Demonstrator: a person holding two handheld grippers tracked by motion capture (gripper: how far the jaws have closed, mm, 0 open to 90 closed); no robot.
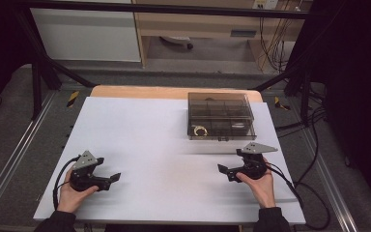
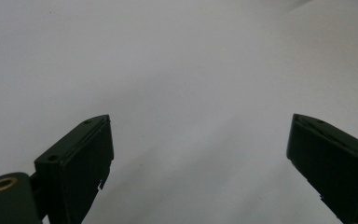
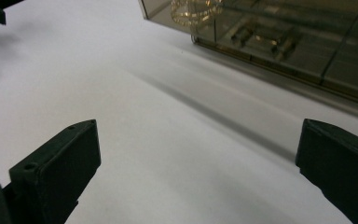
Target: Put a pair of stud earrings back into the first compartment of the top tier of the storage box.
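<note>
while both hands rest low on the white surface (image 1: 164, 145), the left gripper (image 1: 110, 179) and right gripper (image 1: 224, 171) sit spread and empty — nothing looks started; the closed smoky compartment box (image 1: 221, 116) stands untouched, far right — everything remains.

**Layout: box far right, grippers near edge**

Compartment box (image 1: 221, 116) sits on table (image 1: 145, 130), far side, right of centre. Ring (image 1: 201, 130) in its near-left compartment. L gripper (image 1: 107, 175) near-left on table, R gripper (image 1: 228, 170) near-right, just in front of box. Well apart, tips facing inward.
</note>
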